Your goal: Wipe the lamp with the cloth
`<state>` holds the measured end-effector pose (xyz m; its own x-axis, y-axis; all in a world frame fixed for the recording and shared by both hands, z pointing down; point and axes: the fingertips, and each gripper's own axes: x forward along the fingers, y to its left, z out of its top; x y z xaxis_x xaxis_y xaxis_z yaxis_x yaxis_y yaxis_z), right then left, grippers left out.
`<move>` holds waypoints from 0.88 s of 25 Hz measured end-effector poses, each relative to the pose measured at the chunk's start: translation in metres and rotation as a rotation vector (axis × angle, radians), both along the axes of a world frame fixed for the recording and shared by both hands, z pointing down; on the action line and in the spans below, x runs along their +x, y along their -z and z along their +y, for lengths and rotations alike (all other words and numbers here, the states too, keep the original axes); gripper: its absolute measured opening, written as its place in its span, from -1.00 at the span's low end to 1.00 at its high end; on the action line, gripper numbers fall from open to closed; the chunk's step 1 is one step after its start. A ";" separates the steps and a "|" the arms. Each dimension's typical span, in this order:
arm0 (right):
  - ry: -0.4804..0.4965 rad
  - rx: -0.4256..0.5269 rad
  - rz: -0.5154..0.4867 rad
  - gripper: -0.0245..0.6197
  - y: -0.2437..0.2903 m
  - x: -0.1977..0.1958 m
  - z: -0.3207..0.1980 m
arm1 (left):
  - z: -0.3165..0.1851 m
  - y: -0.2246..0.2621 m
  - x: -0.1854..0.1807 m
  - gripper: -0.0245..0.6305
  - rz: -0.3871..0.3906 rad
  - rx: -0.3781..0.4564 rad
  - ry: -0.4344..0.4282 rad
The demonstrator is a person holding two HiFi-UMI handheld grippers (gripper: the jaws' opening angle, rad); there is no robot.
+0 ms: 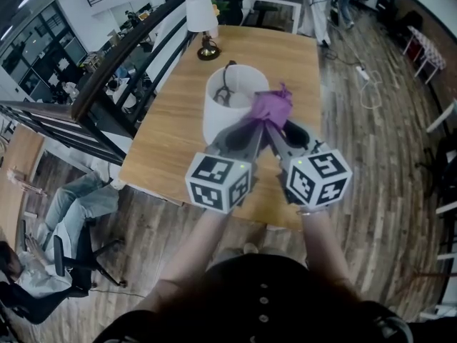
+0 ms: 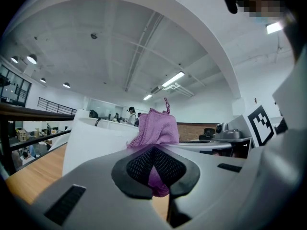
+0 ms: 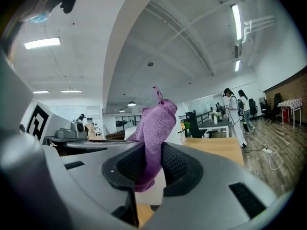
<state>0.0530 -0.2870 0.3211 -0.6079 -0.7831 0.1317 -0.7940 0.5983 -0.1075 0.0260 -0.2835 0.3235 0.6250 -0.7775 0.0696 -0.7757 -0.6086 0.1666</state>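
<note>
Held two grey tongs close together above the near part of a light wooden table, marker cubes toward the body, tips nearly meeting. Clamped the left tongs on the lower fold of a crumpled purple knitted cloth, black ribbed pads pinched shut on the fabric, a small tuft hanging beneath. Clamped the right tongs on the same cloth from the other side, pads closed on a strip of it, the rest bunched upward above them. Held the cloth off the table between the two tips, right at the near right rim of a large white cylindrical lampshade; could not tell whether fabric and rim touched. Found that shade standing upright on the table just beyond the tips, open top showing a dark wire frame inside. Found farther back, near the table's far left corner, a small table lamp with white shade and brass base, well apart from the large shade. Saw a dark railing along the table's left side, a seated person in pale trousers at lower left beyond it, and a brown plank floor to the right with a white cable lying on it
</note>
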 end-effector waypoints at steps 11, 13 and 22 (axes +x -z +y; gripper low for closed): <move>-0.010 -0.041 0.007 -0.62 -0.017 0.002 0.000 | 0.001 -0.016 0.003 -0.89 0.003 -0.039 -0.017; -0.011 -0.053 0.013 -0.62 -0.022 0.002 0.001 | 0.002 -0.022 0.003 -0.89 0.003 -0.052 -0.022; -0.021 -0.094 0.025 -0.62 -0.038 0.003 0.001 | 0.006 -0.039 0.005 -0.89 0.002 -0.090 -0.034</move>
